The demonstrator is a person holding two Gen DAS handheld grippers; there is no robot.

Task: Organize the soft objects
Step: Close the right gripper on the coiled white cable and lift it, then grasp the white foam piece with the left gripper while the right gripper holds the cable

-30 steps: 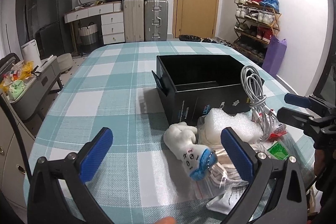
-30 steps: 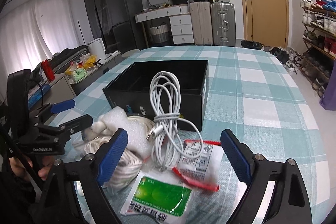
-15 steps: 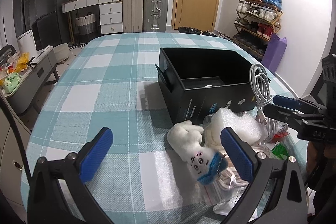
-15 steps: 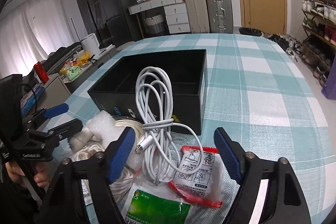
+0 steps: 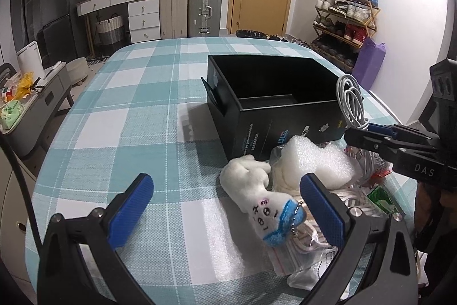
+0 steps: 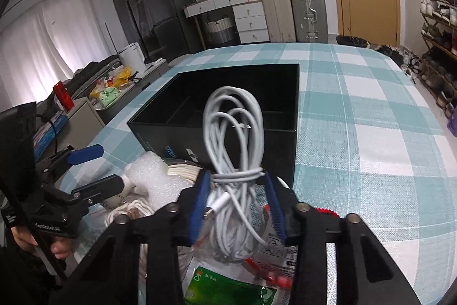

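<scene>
Checked table, right hand-held gripper clamping white cable, left hand-held gripper open beside plush

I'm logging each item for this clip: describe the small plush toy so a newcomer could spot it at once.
Start at the open black box on the checked tablecloth. In front of its near left corner, beside a white foam block, lies the plush toy. It is the only fuzzy white item, with a stitched face, blue end and ball chain.
</scene>
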